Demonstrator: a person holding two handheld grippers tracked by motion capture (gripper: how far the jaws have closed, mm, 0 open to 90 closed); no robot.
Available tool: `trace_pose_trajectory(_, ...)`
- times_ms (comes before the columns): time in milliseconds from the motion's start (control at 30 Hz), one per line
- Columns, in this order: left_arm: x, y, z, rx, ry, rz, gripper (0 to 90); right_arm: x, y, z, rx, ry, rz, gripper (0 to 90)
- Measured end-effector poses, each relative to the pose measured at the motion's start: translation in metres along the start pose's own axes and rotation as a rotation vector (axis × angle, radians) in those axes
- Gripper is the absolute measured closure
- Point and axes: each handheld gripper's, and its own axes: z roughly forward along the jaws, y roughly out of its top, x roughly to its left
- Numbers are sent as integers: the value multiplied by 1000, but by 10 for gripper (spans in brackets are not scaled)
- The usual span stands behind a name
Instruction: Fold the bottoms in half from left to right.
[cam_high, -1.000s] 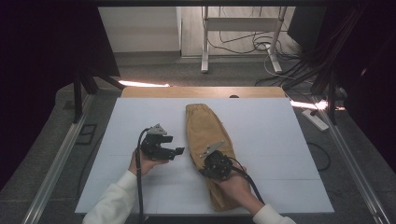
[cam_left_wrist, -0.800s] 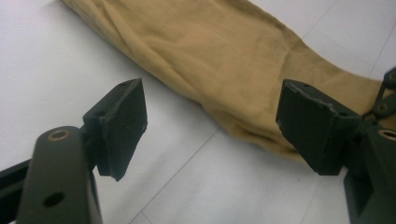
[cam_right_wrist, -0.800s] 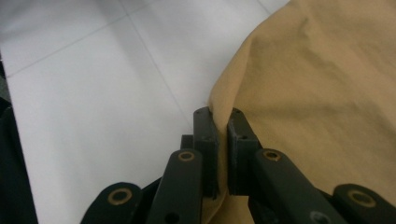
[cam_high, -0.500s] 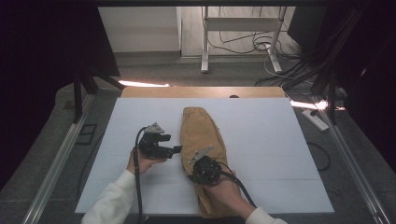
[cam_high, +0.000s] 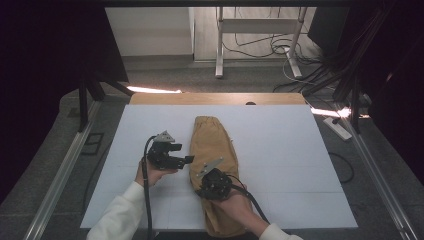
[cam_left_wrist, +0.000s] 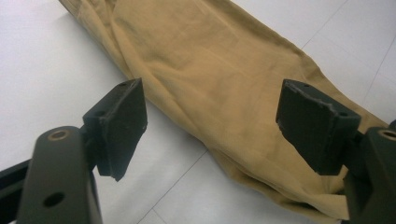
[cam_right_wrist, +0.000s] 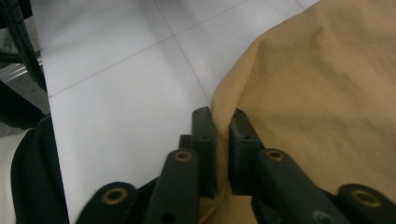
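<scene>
My right gripper (cam_right_wrist: 220, 116) jaws, just easing apart, are straddling the tan trousers' (cam_high: 212, 150) soft, wrinkled edge; my left gripper (cam_left_wrist: 224, 126) is hovering wide open, holding nothing, above the white tabletop (cam_high: 280, 150).

The high view looks forward and down over my side of the desk (cam_high: 300, 150), from well above. My left gripper view sits close over the tan garment (cam_left_wrist: 224, 84), facing its edge. My right gripper view hugs that same garment's edge; all three share it.
</scene>
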Motion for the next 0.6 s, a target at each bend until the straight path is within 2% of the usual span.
trace_pose_trajectory(100, 0, 0, -1, -4, 6, 0, 243, 2, 0, -4, -24, -14, -30, 604)
trace_pose_trajectory(200, 1, 0, -1, -3, 8, -2, 241, 3, 1, -11, -70, -5, -41, 460)
trace_pose_trajectory(333, 2, -1, -2, -5, 12, -4, 239, 0, 0, -22, -116, 10, -34, 413)
trace_pose_trajectory(600, 2, -1, -1, -6, 14, -8, 238, -18, -5, -36, -150, -40, 9, 404)
